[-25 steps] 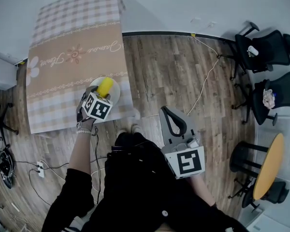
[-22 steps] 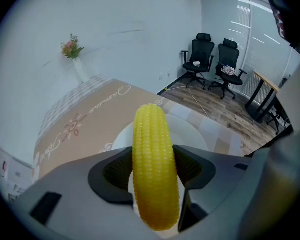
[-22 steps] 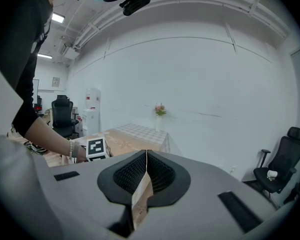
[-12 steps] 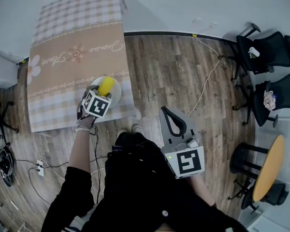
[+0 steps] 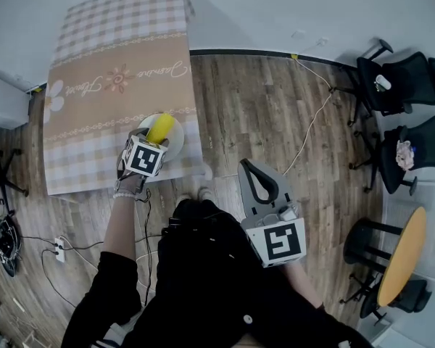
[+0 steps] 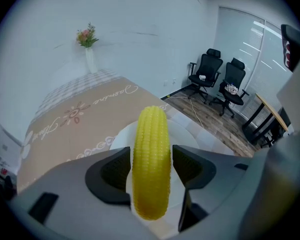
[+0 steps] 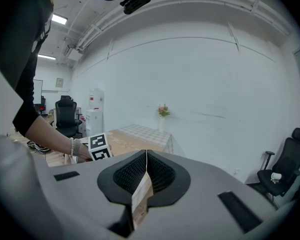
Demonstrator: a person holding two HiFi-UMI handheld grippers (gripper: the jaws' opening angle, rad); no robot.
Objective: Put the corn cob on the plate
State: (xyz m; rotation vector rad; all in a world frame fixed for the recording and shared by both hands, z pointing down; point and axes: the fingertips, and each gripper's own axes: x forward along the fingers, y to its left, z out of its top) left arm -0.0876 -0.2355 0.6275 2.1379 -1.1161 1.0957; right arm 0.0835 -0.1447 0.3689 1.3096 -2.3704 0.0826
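Left claw (image 6: 151, 168): clamped on the corn cob (image 6: 151, 134), which is held right over the plate (image 6: 192, 134) (touching it or not, can't tell).
Edges: the plate sits by the tabletop's (image 5: 109, 114) near corner, just beside the floor (image 5: 261, 114).
Room: the tabletop runs on to a flower vase (image 6: 89, 49).
Right claw (image 7: 146, 171): jaws pressed together, well back over the floor.
Around: office chairs (image 6: 212, 74) well apart, at the right.

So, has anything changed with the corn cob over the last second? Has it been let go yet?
Nothing has visibly moved. The left gripper is still shut on the corn cob and holds it over the plate; it has not been let go. Whether the cob touches the plate cannot be told. The right gripper stays shut and idle.
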